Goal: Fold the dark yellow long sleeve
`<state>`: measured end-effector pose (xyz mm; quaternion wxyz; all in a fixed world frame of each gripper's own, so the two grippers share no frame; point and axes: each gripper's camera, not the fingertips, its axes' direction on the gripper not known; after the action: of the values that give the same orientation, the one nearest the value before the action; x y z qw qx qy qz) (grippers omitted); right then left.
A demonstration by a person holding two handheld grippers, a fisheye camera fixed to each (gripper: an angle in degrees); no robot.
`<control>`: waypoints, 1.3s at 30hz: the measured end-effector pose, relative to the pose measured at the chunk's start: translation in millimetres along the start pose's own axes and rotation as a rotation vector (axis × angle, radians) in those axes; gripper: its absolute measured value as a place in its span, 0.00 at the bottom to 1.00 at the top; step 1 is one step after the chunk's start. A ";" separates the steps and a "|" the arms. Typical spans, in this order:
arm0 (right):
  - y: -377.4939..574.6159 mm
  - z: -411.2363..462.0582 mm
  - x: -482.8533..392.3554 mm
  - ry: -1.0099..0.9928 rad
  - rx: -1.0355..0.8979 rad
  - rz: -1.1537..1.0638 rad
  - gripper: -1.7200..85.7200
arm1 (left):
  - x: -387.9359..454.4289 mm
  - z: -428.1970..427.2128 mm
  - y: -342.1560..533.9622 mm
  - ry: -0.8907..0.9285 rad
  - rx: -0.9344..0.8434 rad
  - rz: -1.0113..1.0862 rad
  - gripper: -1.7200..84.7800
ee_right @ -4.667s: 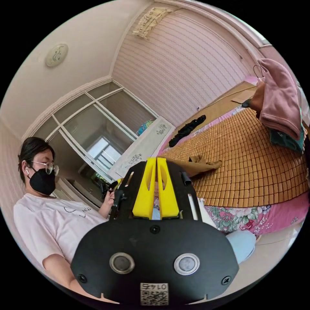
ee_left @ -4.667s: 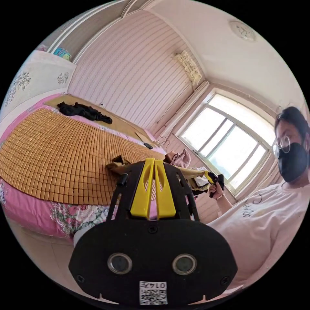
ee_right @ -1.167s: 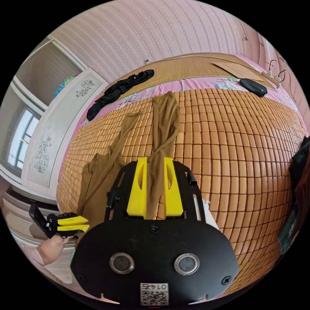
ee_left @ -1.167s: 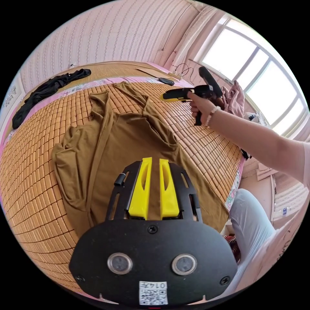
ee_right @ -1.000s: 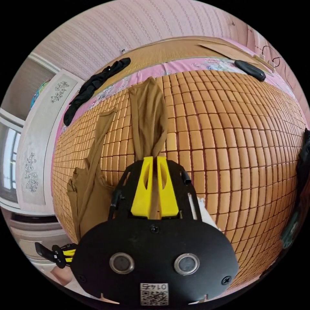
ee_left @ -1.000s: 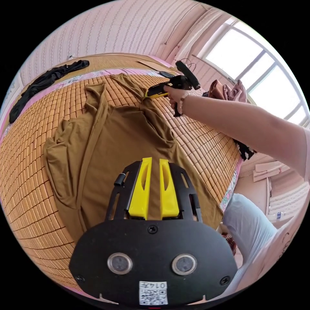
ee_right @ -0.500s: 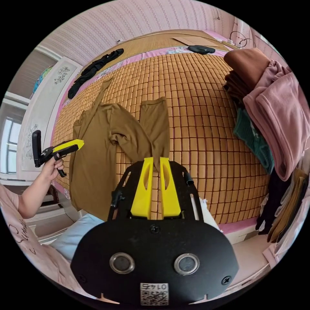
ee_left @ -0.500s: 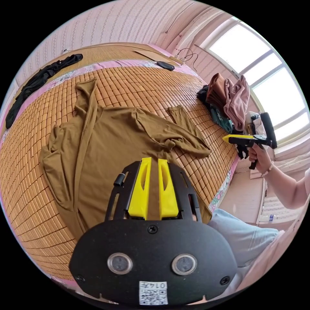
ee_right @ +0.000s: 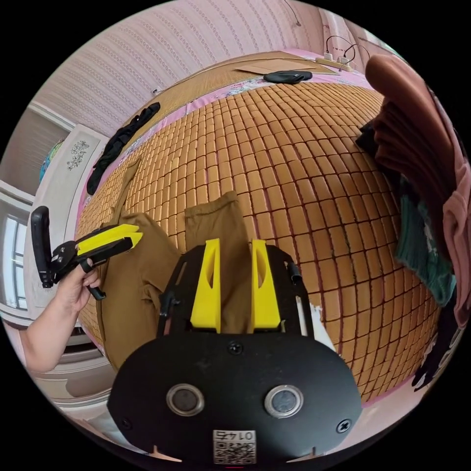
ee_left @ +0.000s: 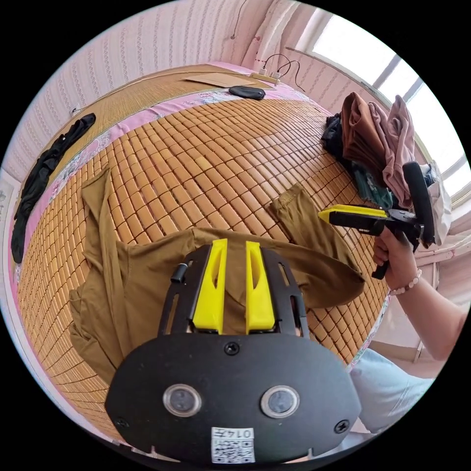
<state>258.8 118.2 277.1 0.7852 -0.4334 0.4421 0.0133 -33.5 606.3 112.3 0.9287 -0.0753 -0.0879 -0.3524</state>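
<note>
Since half a second ago both grippers have come lower over the bed (ee_left: 206,142), and the jaws of each have spread wider. Covering the bed is a bamboo mat (ee_right: 304,162), and the dark yellow long sleeve (ee_left: 147,274) lies spread on its near part, one sleeve (ee_right: 221,230) reaching out flat toward the clothes pile (ee_left: 378,142) at the bed's window side. A black garment (ee_left: 44,167) lies along the far edge. The left gripper (ee_left: 235,250) hangs above the shirt's body with jaws parted, holding nothing. The right gripper (ee_right: 234,250), held in the person's hand (ee_left: 400,255), is likewise open over the sleeve, cloth showing between its jaws but not pinched.
</note>
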 end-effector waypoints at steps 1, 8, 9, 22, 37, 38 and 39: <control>-2.1 3.3 -2.5 0.008 -0.019 -0.015 0.12 | 1.0 1.4 -0.7 -0.020 0.013 0.002 0.11; 9.3 -4.9 -16.2 0.094 -0.042 -0.072 0.01 | 9.6 40.4 -0.4 -0.072 0.018 -0.027 0.11; 20.2 -19.6 -8.7 0.054 -0.014 -0.031 0.01 | 9.5 41.4 -2.3 -0.063 0.011 -0.035 0.10; 148.3 -176.6 49.7 0.306 -0.064 0.318 0.03 | 17.0 52.5 -14.5 -0.022 -0.012 0.030 0.01; 136.0 -114.7 92.6 0.363 -0.156 0.484 0.10 | 21.8 37.9 -5.2 -0.038 -0.001 -0.017 0.01; 136.7 -108.2 93.9 0.377 -0.175 0.485 0.09 | 22.4 34.7 -3.6 -0.043 0.012 -0.019 0.01; 136.3 -111.1 89.4 0.368 -0.137 0.437 0.07 | 23.1 32.0 -1.9 -0.048 0.021 -0.022 0.01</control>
<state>182.3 94.0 97.0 0.6392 -0.3751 0.6581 0.1329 -21.3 596.5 148.6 0.9230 -0.0730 -0.1148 -0.3599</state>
